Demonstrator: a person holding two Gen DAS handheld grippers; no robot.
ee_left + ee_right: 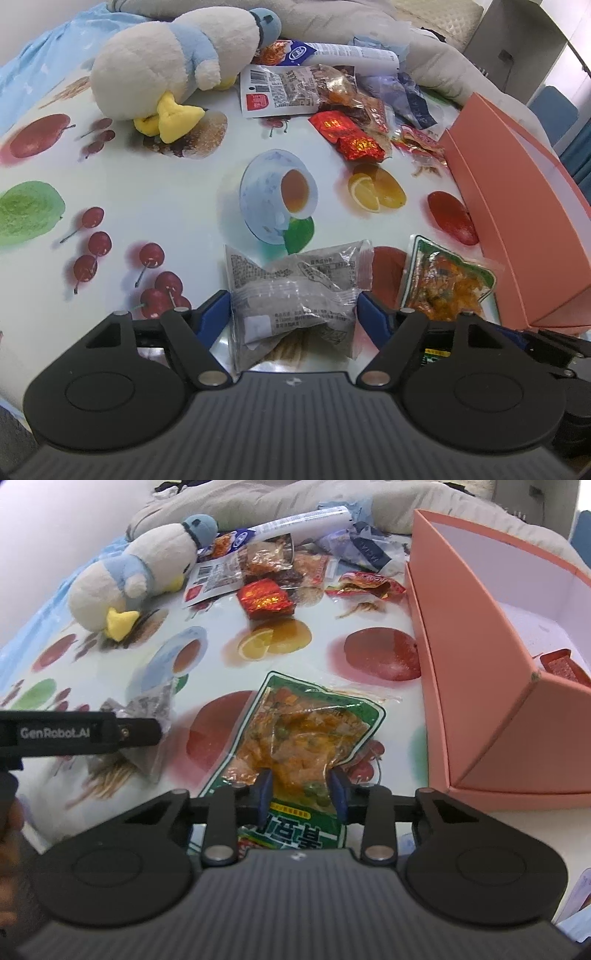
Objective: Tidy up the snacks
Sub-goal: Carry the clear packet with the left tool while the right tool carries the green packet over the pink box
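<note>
On the fruit-print tablecloth point(369, 657), the green pouch point(295, 731) lies lengthwise toward the right gripper point(301, 794).

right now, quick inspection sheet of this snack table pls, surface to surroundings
surface: tablecloth printed with fruit and a teacup
job's things: grey packet and green-edged pouch near; pink box open, one red item inside; red wrapped snacks and more wrappers at the far edge
clutter: plush duck lying among the wrappers
grippers: left gripper pads at the grey packet's sides; right gripper pinching the pouch
cables: nothing seen
surroundings: grey bedding behind the table
</note>
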